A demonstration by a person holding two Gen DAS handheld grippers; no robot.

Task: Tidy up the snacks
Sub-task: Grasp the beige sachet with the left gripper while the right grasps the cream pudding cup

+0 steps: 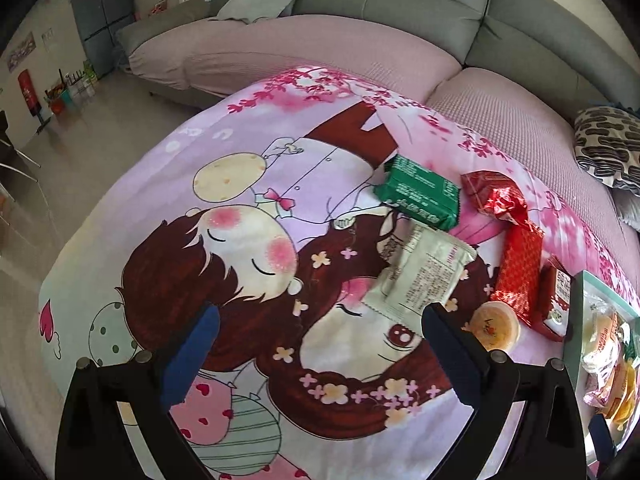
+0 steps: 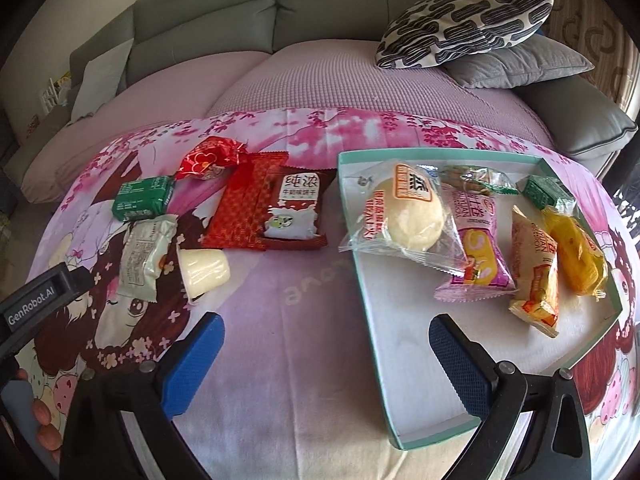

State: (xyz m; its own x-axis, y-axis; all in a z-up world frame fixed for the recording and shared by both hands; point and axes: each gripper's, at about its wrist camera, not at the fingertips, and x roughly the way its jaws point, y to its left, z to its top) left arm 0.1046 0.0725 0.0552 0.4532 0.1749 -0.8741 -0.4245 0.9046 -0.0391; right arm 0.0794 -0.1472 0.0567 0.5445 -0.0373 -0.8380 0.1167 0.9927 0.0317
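Cartoon cloth (image 2: 280,320), 6 loose snacks (image 2: 294,208), 6 in tray (image 2: 376,340)

1. A cloth with a cartoon print (image 2: 280,320) in pink and lilac covers the bearing surface, spread before a sofa.
2. At about 10 o'clock in the right wrist view lies a green packet (image 2: 142,199); just below it a pale packet (image 2: 144,258), with a jelly cup (image 2: 206,270) on its side touching it.
3. At 11 o'clock sits a red foil sweet (image 2: 208,160), beside a red patterned packet (image 2: 244,208) and a dark red biscuit packet (image 2: 294,212) that overlap.
4. From 1 to 4 o'clock lies a shallow teal-rimmed box (image 2: 384,360), flat on the cloth, holding several wrapped snacks.
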